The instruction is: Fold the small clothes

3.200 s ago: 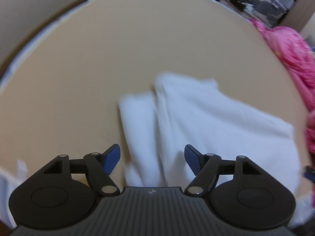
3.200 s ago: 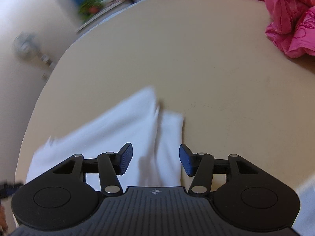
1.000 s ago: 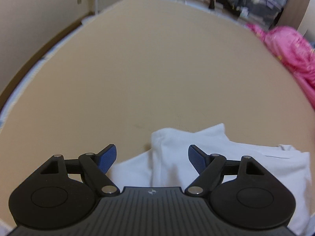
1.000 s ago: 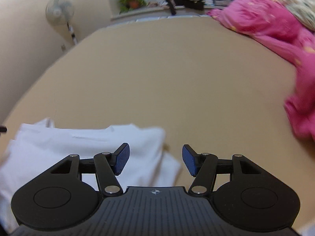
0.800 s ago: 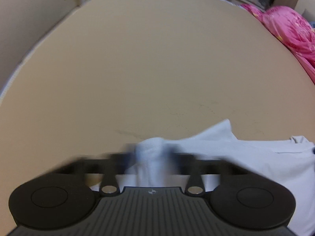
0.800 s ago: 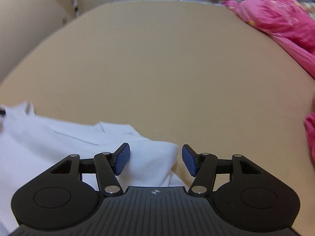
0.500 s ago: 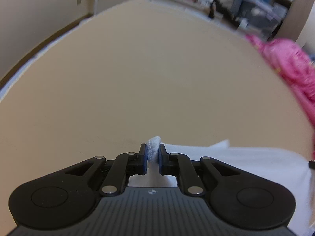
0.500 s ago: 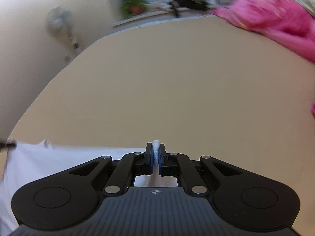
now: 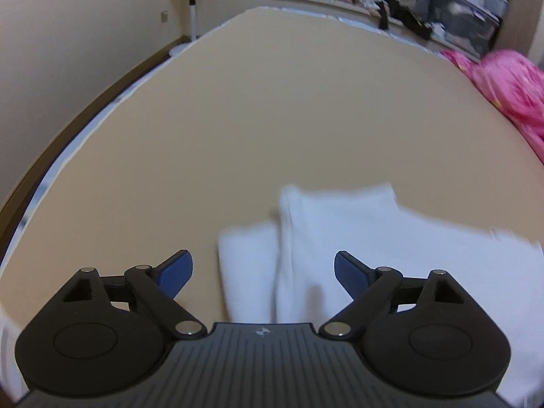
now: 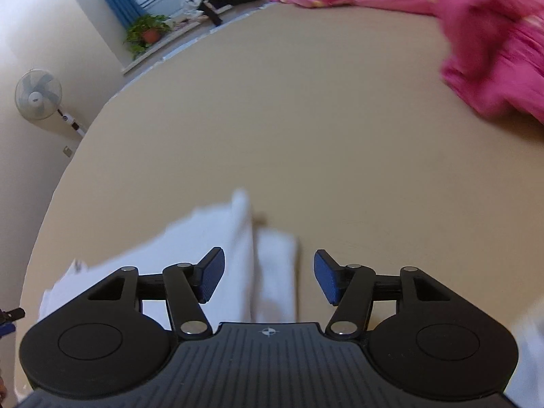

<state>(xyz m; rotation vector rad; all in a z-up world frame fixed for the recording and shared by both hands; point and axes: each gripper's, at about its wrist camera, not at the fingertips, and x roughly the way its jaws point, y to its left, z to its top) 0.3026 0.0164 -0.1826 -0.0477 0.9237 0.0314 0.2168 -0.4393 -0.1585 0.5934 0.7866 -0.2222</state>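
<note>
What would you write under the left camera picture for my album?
Left gripper, jaws opening, above a white garment lying on the tan surface.

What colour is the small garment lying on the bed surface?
White, plain. The garment shows best in the left wrist view.

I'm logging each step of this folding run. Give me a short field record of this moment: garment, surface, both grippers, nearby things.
garment: white garment, lying folded over itself on the surface, blurred
surface: tan tabletop
left gripper: jaws opening, pads clear of the cloth below
right gripper: jaws opening, nothing pinched, cloth below
nearby: pink fabric pile at the far right edge; standing fan and potted plant beyond the surface
</note>
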